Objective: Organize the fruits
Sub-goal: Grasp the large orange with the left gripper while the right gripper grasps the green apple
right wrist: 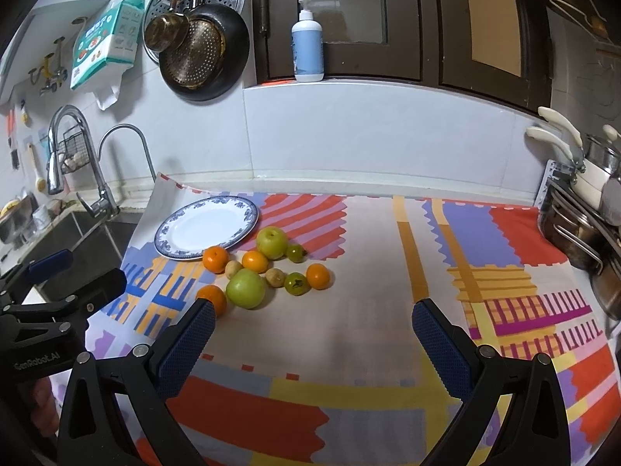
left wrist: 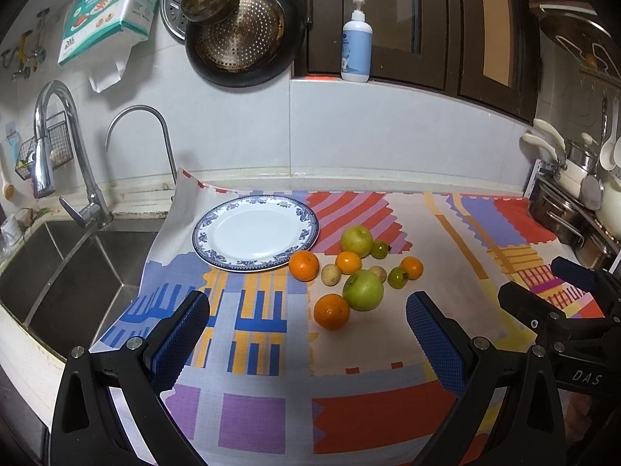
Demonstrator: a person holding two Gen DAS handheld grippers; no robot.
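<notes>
A white plate with a blue patterned rim [left wrist: 202, 239] [right wrist: 165, 246] lies empty on the colourful cloth near the sink. Right of it is a cluster of fruit: two green apples [left wrist: 363, 290] [right wrist: 245, 288], several oranges [left wrist: 331, 311] [right wrist: 215, 259], two small green tomatoes [left wrist: 398, 277] [right wrist: 297, 283] and two small yellowish fruits [left wrist: 330, 274] [right wrist: 274, 276]. My left gripper [left wrist: 308, 310] hovers open in front of the fruit, nothing between its blue pads. My right gripper [right wrist: 312, 316] is open too, to the right of the cluster; it also shows at the right edge [left wrist: 543, 287].
A steel sink [left wrist: 70, 268] with two taps lies left of the cloth. Pots and a utensil rack [right wrist: 582, 213] crowd the right edge. A pump bottle [left wrist: 356, 44] stands on the ledge behind. Pans [left wrist: 240, 35] hang on the tiled wall.
</notes>
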